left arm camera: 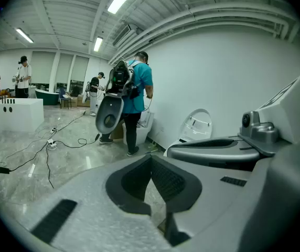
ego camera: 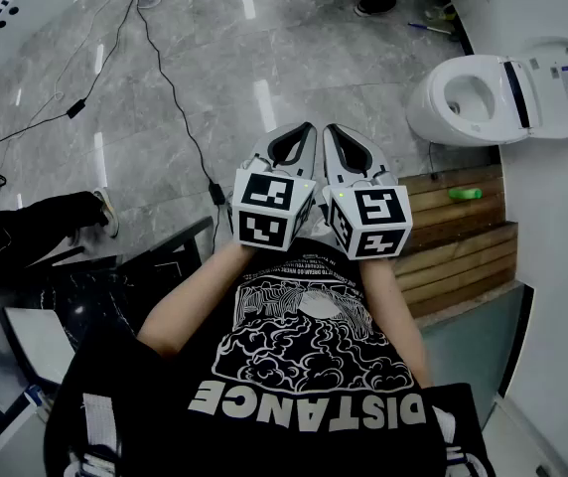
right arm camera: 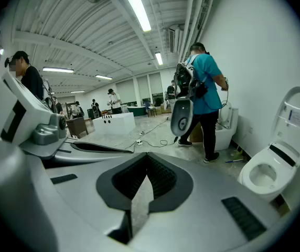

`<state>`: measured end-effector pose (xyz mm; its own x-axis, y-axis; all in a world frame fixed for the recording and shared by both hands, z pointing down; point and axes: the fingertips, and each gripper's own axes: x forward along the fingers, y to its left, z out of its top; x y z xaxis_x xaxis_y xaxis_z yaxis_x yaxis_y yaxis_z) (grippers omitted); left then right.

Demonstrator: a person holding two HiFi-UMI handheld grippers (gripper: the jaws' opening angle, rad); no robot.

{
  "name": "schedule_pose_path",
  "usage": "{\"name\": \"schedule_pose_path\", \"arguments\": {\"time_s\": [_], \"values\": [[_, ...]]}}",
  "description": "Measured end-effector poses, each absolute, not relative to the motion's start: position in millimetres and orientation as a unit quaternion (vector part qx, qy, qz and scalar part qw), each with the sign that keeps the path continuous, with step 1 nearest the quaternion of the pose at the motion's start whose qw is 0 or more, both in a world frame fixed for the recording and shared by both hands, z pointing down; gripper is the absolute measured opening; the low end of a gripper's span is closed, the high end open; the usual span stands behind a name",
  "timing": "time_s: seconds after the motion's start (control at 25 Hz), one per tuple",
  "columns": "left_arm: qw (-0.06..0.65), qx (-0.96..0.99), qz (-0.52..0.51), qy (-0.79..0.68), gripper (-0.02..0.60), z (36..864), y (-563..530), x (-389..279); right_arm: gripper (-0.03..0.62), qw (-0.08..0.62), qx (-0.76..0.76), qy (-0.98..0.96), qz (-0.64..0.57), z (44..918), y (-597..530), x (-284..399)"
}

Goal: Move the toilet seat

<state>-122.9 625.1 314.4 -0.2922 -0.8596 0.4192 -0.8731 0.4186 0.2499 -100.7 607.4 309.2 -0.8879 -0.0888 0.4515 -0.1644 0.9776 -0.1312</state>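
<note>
A white toilet (ego camera: 441,102) stands by the wall at the upper right, its seat ring (ego camera: 468,95) down on the bowl and its lid (ego camera: 562,87) raised. The right gripper view shows the toilet (right arm camera: 268,175) low at the right. In the left gripper view the toilet (left arm camera: 196,127) is small, beyond the other gripper. My left gripper (ego camera: 307,129) and right gripper (ego camera: 330,131) are side by side in front of my chest, well short of the toilet. Both are shut and hold nothing; the left gripper (left arm camera: 151,159) and right gripper (right arm camera: 147,157) jaws meet.
A person in a teal shirt (right arm camera: 207,88) stands further along the wall carrying an oval toilet seat (right arm camera: 181,117). A slatted wooden platform (ego camera: 458,237) with a green object (ego camera: 465,194) lies below the toilet. Black cables (ego camera: 170,87) cross the grey floor. A person's leg (ego camera: 46,222) is at the left.
</note>
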Motion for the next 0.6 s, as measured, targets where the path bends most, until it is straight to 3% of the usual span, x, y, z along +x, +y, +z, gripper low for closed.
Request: {"name": "schedule_pose_path", "arguments": {"time_s": [0.6], "values": [[0.255,0.518,0.01,-0.816,0.013,318,656,-162,0.02,0.225,0.042,-0.969,0.092,313,636,-140]]}}
